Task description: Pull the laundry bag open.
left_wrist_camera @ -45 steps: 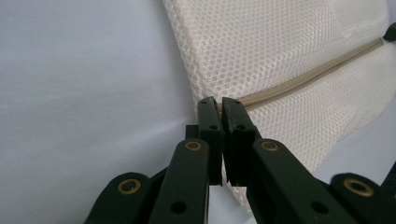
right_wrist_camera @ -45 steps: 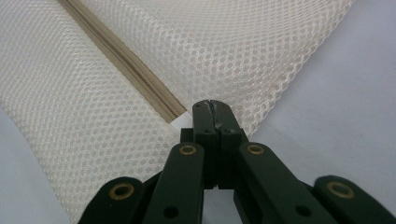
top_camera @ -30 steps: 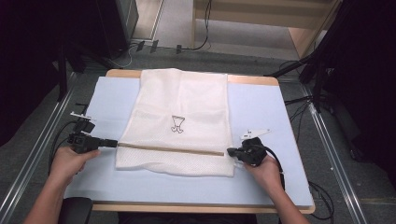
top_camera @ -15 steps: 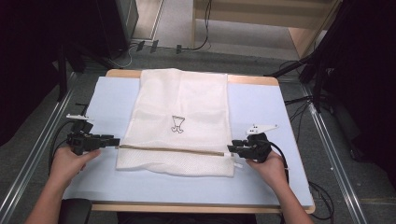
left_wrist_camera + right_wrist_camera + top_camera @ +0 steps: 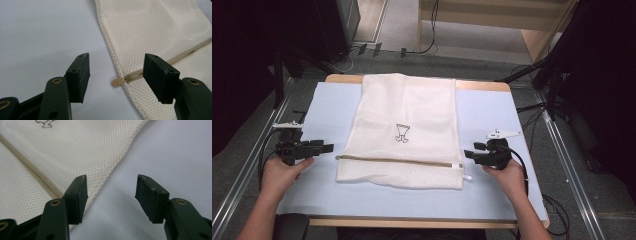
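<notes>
A cream mesh laundry bag (image 5: 404, 130) lies flat in the middle of the pale blue table (image 5: 497, 112), with a small black drawing (image 5: 402, 133) on it and a tan zipper (image 5: 397, 160) running across near its front end. My left gripper (image 5: 329, 147) is open just left of the bag's left edge, at zipper height. In the left gripper view the bag (image 5: 160, 37) sits ahead and the zipper's end tab (image 5: 117, 81) lies between the jaws. My right gripper (image 5: 466, 154) is open at the bag's right edge, holding nothing, with the bag (image 5: 75, 150) and zipper (image 5: 37, 175) ahead.
Metal rails (image 5: 569, 165) run along both sides of the table. Cables (image 5: 427, 47) trail on the floor beyond the far edge. A wooden shelf unit (image 5: 512, 20) stands at the back. Bare table surface flanks the bag on both sides.
Both grippers have drawn outward off the bag's edges and now stand open beside it. The bag lies still.
</notes>
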Demonstrator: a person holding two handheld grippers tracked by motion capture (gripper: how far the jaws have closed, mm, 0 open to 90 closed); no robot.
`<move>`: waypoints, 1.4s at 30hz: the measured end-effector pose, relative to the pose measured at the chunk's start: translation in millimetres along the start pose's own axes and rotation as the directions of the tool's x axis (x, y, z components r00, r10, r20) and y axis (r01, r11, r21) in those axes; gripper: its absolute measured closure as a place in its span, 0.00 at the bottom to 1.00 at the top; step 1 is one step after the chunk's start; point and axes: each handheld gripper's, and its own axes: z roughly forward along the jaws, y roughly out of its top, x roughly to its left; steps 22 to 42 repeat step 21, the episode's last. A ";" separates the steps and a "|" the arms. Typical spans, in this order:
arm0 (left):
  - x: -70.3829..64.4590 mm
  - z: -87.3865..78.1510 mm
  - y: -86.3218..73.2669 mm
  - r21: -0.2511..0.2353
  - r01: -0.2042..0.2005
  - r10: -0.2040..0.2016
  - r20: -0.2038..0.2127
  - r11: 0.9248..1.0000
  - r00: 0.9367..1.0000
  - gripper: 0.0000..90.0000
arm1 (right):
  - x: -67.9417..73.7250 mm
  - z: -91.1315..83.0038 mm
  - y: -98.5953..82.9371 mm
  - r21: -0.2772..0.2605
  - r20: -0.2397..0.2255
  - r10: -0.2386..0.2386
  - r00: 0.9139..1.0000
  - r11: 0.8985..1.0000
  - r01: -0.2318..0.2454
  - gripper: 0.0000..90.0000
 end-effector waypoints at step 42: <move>9.3 2.1 -2.1 0.007 0.016 -0.016 -0.040 1.000 0.999 0.41 | -7.7 2.9 -2.9 0.021 0.025 0.037 0.999 0.999 -0.037 0.44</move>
